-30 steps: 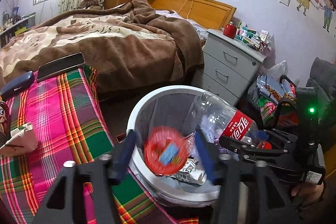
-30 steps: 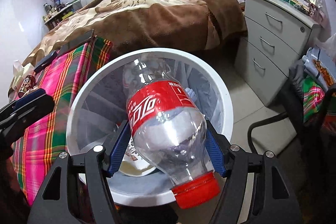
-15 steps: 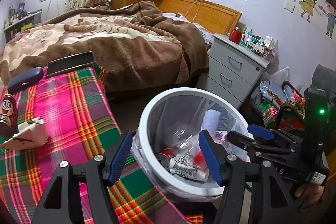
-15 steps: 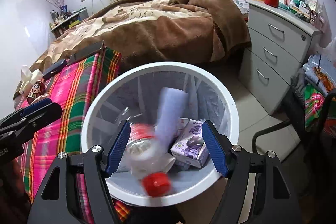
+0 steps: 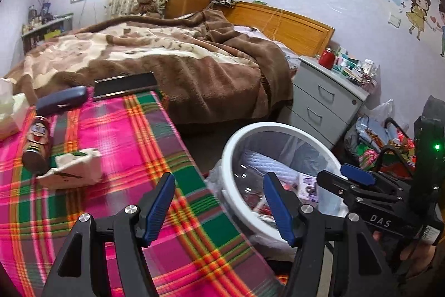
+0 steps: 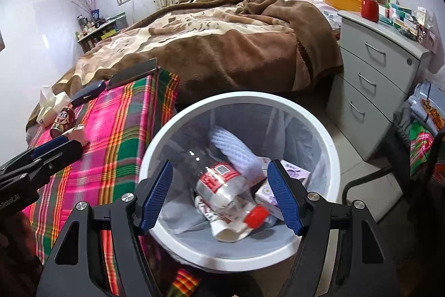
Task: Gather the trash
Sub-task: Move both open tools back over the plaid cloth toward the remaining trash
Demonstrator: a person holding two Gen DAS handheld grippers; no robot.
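Note:
A white trash bin (image 6: pixel 331 146) stands on the floor beside the plaid-covered table; it also shows in the left wrist view (image 5: pixel 230 146). Inside it lie a clear cola bottle with a red cap (image 6: pixel 222 185), a white foam sleeve (image 6: pixel 236 149) and a purple-printed carton (image 6: pixel 289 174). My right gripper (image 6: pixel 221 196) is open and empty above the bin. My left gripper (image 5: pixel 219 209) is open and empty over the table's right edge, next to the bin. On the table lie a crumpled paper carton (image 5: pixel 72 169) and a brown cartoon can (image 5: pixel 37 141).
The plaid cloth (image 5: pixel 111 135) also holds a dark glasses case (image 5: pixel 62 100), a black phone (image 5: pixel 125 84) and a tissue pack (image 5: pixel 8 110). A bed with a brown blanket (image 5: pixel 180 57) lies behind. A grey drawer unit (image 6: pixel 381 80) stands right, with bags (image 5: pixel 375 135) on the floor.
The right gripper opened and dropped the cola bottle into the bin. The red-lidded item between the left fingers also went into the bin. Both grippers rose; the left swung left toward the table.

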